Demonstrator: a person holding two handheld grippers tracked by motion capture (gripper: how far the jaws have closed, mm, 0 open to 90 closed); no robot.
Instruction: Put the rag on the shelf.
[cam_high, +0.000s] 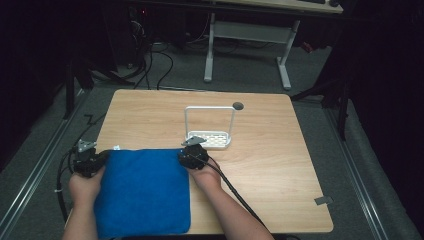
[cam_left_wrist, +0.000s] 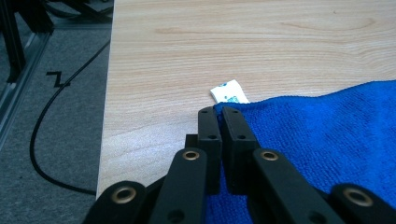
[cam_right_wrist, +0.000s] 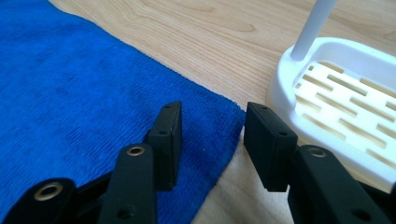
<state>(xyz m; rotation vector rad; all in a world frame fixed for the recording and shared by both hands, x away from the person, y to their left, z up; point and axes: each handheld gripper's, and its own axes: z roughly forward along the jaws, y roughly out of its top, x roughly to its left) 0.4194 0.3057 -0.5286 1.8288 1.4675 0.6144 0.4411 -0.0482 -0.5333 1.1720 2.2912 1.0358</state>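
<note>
With the blue cloth (cam_high: 142, 192) lying flat on the tabletop (cam_high: 260, 165), the left tool (cam_left_wrist: 219, 119) is pinching its far-left corner while the right tool (cam_right_wrist: 212, 140) is straddling the far-right corner, spread, seemingly readying a two-corner lift.

Light wood-grain table (cam_high: 260, 165), rounded corners, set on grey carpeted floor. Blue cloth (cam_high: 142, 192) lies flat on near-left part of table, near edge reaching table's front edge. Small white label (cam_left_wrist: 229, 91) at cloth's far-left corner, resting on wood. White rack (cam_high: 210, 131) with slotted base and tall hoop handle stands just beyond cloth's far-right corner, close, not touching. Small dark round spot (cam_high: 238, 106) on tabletop behind rack, possibly hole or grommet.
</note>
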